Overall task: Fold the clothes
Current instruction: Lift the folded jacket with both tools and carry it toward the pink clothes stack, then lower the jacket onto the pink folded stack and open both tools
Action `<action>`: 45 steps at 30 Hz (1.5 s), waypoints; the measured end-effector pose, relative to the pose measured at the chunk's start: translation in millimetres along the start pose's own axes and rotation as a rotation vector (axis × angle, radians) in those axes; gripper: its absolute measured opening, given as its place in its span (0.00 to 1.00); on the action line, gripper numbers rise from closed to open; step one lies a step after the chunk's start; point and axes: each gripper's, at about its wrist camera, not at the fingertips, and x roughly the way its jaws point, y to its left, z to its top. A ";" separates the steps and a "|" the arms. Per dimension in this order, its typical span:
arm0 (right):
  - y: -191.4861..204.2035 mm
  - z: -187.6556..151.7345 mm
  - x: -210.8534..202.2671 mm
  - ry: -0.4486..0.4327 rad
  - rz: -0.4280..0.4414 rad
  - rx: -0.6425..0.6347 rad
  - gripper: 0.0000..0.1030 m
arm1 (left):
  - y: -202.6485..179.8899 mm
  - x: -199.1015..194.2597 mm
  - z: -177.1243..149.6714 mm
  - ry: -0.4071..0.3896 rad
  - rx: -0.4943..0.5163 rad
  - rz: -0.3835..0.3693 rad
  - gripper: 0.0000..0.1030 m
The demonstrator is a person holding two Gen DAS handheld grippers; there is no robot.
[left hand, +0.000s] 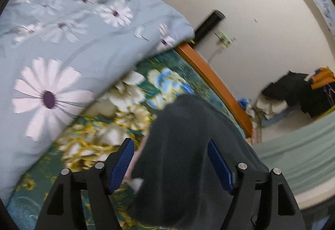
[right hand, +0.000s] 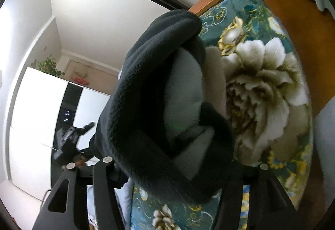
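A dark grey fleece garment [left hand: 182, 146] lies on the green floral bedspread [left hand: 129, 94]. My left gripper [left hand: 170, 147] is open, its blue pads [left hand: 123, 163] spread wide on either side of the garment's bunched end, not closed on it. In the right wrist view the same garment [right hand: 150, 104], with a pale grey lining [right hand: 184, 92], hangs bunched right in front of the camera and hides my right gripper's [right hand: 167, 179] fingertips. It appears lifted above the bedspread [right hand: 261, 87].
A light blue quilt [left hand: 52, 58] with daisy print lies heaped at the left on the bed. The orange wooden bed frame [left hand: 213, 81] runs along the wall. A pile of dark clothes [left hand: 293, 90] sits beyond a pale green sheet [left hand: 297, 150]. White cabinets [right hand: 41, 108] stand at left.
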 end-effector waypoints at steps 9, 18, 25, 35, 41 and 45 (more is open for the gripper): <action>-6.6 15.5 -25.6 -0.006 -0.118 -0.047 0.58 | -32.7 -49.9 -19.1 -0.080 0.251 0.100 0.74; 28.4 36.3 -65.5 -0.165 -0.204 -0.159 0.58 | -79.2 -17.9 -57.2 -0.045 0.376 0.062 0.74; 108.1 29.9 2.3 -0.042 -0.189 -0.517 0.58 | -98.4 32.2 -77.8 -0.002 0.464 0.122 0.74; 61.6 68.4 77.6 0.018 -0.313 -0.444 0.59 | -89.6 65.5 -77.2 0.004 0.458 0.138 0.77; 70.1 70.7 70.3 0.013 -0.327 -0.435 0.59 | -98.9 51.1 -80.3 0.009 0.449 0.161 0.77; 91.5 49.7 36.7 -0.029 -0.268 -0.466 0.59 | -101.1 24.4 -94.4 -0.013 0.427 0.124 0.78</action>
